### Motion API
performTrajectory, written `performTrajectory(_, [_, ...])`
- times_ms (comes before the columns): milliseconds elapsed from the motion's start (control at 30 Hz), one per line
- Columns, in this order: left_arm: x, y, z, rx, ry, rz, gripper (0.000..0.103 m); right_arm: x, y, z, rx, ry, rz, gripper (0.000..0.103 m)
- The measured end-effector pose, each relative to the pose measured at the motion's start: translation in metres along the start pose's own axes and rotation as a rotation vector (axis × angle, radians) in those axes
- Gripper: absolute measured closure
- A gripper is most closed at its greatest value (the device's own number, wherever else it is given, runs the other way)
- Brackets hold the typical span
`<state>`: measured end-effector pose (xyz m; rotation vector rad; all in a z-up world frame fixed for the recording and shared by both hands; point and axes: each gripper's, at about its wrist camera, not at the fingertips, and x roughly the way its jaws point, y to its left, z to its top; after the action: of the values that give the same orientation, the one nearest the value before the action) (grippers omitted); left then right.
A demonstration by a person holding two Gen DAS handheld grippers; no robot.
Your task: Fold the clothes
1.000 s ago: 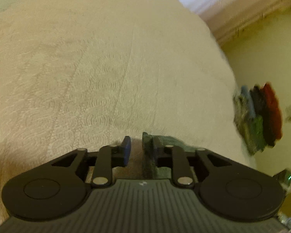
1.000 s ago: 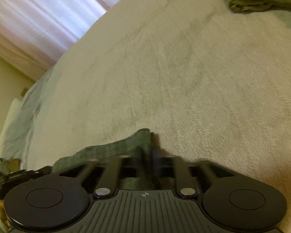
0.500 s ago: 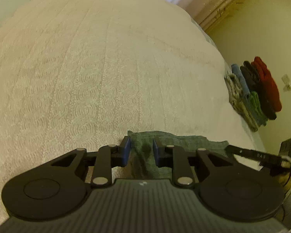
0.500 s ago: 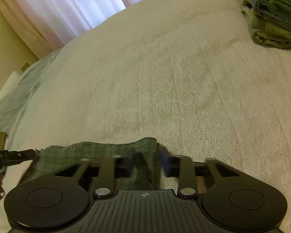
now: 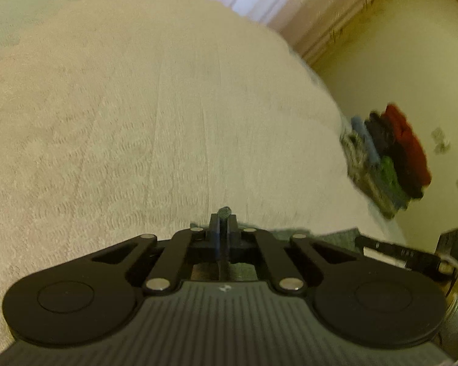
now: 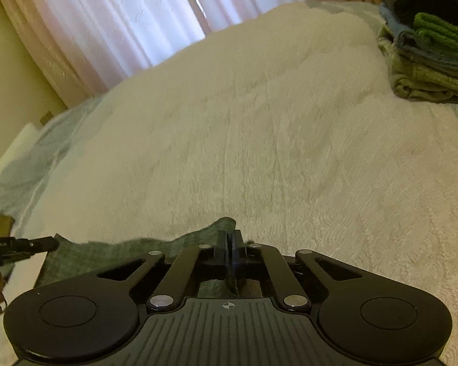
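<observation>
A grey-green cloth (image 6: pixel 107 256) lies at the near edge of a bed with a cream textured bedspread (image 5: pixel 137 122). My left gripper (image 5: pixel 223 218) is shut on one corner of the cloth (image 5: pixel 224 212), a small tuft poking out above the fingertips. My right gripper (image 6: pixel 229 238) is shut on the other corner, and the cloth's edge runs left from it toward the tip of the other gripper (image 6: pixel 24 245). In the left wrist view, the cloth (image 5: pixel 320 235) stretches right toward the right gripper's tool (image 5: pixel 412 253). Most of the cloth is hidden under the gripper bodies.
A stack of folded clothes (image 6: pixel 427 52) in olive, blue, green, dark and red sits at the bed's right side, also visible as the stack (image 5: pixel 387 158). Pale curtains (image 6: pixel 122 21) hang beyond the far edge. A grey-patterned sheet (image 6: pixel 30 164) shows at the left.
Both grippers went from open around the cloth's corners to shut on them. The views tilted and shifted slightly, with motion blur now.
</observation>
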<state>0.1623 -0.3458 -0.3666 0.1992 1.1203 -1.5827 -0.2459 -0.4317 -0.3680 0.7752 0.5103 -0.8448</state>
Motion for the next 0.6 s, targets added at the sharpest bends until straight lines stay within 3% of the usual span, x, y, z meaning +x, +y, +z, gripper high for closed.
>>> performTrajectory(333, [0.009, 0.004, 0.003, 0.019, -0.048, 0.038, 0.103, 0.012, -0.004, 0.000, 0.010, -0.004, -0.057, 0.103])
performTrajectory(467, [0.020, 0.006, 0.000, 0.033, -0.037, 0.066, 0.103, 0.021, -0.006, -0.004, 0.007, 0.005, -0.080, 0.103])
performTrajectory(600, [0.042, 0.009, -0.010, 0.081, 0.028, 0.113, 0.103, 0.034, -0.006, -0.010, -0.007, 0.044, -0.124, 0.103])
